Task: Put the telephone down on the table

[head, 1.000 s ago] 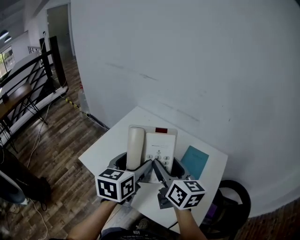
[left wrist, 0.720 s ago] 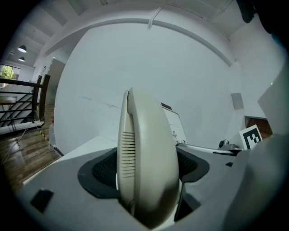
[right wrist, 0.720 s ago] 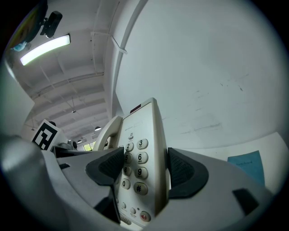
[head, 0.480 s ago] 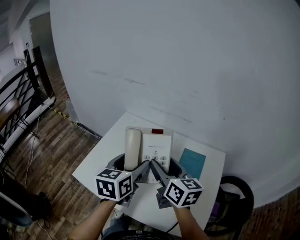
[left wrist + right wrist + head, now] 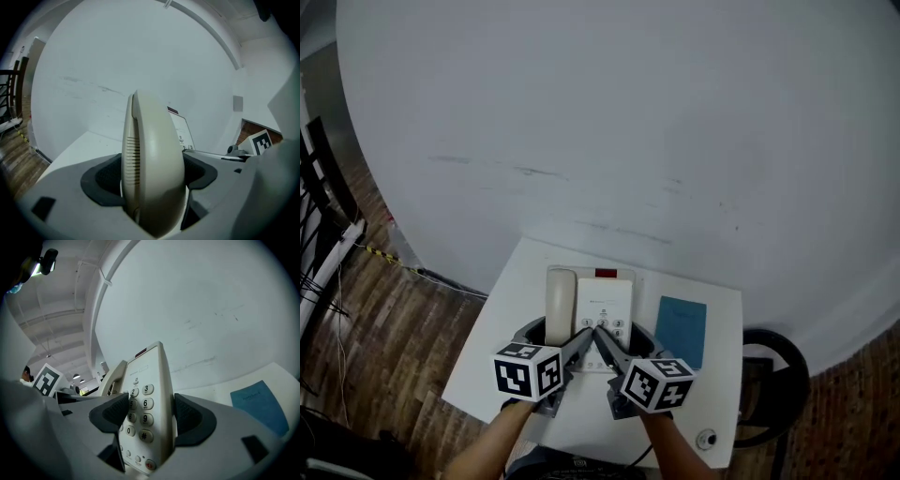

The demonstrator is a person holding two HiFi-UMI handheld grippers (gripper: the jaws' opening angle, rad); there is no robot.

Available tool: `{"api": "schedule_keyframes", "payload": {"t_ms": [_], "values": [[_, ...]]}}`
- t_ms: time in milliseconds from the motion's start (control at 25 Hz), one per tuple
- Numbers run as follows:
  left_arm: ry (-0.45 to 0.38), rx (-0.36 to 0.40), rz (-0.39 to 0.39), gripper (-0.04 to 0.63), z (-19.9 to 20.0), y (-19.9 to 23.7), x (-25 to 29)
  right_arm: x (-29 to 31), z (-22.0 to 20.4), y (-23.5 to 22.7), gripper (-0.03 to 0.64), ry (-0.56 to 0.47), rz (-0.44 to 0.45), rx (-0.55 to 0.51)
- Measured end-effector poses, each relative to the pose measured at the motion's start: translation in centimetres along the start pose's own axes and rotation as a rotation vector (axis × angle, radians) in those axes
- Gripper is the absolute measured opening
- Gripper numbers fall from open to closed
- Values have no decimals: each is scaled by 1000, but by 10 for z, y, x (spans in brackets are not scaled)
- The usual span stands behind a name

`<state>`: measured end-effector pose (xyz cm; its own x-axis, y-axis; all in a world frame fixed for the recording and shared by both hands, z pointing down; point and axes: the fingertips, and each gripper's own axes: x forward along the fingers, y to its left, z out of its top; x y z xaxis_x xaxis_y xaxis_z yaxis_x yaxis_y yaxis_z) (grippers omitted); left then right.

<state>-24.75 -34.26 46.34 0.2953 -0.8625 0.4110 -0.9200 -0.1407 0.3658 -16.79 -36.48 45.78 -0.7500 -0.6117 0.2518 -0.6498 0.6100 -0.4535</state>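
Observation:
A cream desk telephone [image 5: 602, 305] with its handset [image 5: 560, 302] on the left is over the white table [image 5: 514, 314], near the wall. My left gripper [image 5: 555, 334] is shut on the handset [image 5: 152, 168], with dark pads [image 5: 104, 180] on both sides of it. On the keypad side of the telephone [image 5: 149, 399], my right gripper [image 5: 628, 336] is shut, its pads [image 5: 190, 417] pressing the body. I cannot tell whether the base rests on the tabletop.
A blue booklet [image 5: 682, 323] lies on the table right of the phone, also in the right gripper view [image 5: 260, 404]. A small round object [image 5: 706, 439] sits at the near right corner. A dark round chair or bin [image 5: 773, 375] stands right of the table. The white wall is close behind.
Both grippers and the telephone have moved forward over the table toward the wall, and the phone now sits squarer to it. The head view has swung right.

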Motion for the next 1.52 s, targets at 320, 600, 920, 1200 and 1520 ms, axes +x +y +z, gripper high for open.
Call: {"api": "schedule_keyframes", "payload": {"t_ms": [320,600,920,1200,1520], "values": [[122,9,-104,373,-22,26,36,23,-30,-23,302,12,-136,80],[224,16,-171,373,-47,36,66,31,-56,-49,302,29,-238,147],[338,-8,-202,373,-80,55,93,46,-91,-71,302,68,-313,220],[437,-52,-201,373,-107,66,110,55,-116,-88,302,110,-351,254],[512,-115,-172,373,-131,72,122,58,-136,-104,302,158,-368,266]]}}
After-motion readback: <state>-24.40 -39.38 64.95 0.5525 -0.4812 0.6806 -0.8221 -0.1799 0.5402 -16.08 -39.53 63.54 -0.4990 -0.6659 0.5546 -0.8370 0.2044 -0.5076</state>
